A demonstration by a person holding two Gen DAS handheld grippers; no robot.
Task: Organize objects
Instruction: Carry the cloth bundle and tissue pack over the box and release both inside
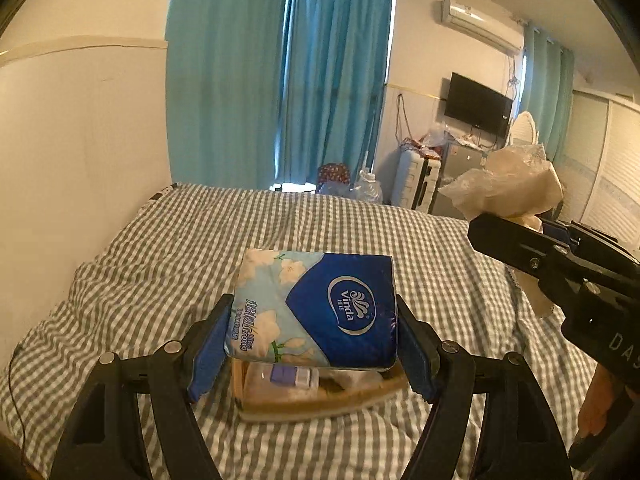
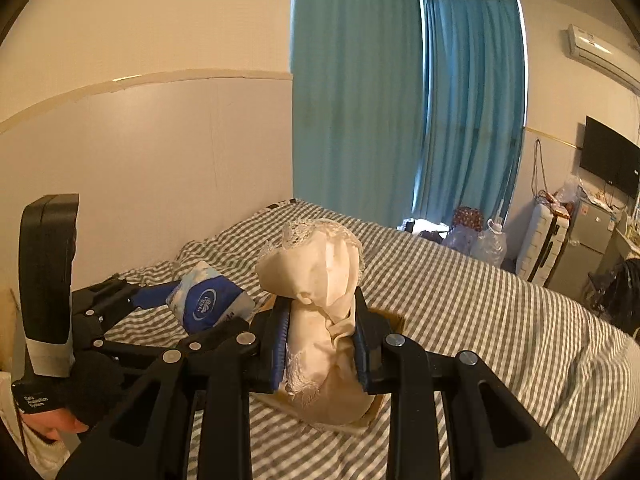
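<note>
**Both grippers loaded above bed**

Left gripper: fingers clamp tissue pack between pads, over tray. Right gripper: fingers clenched on cream cloth, bunched above them. Checked bed beneath.

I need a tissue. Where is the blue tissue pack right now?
The tissue pack is clamped between the left gripper's fingers, held above the box on the checked bed, centre of the left wrist view.

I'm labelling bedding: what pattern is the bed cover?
The bed cover is grey-and-white gingham check, clearest in the left wrist view.
</note>
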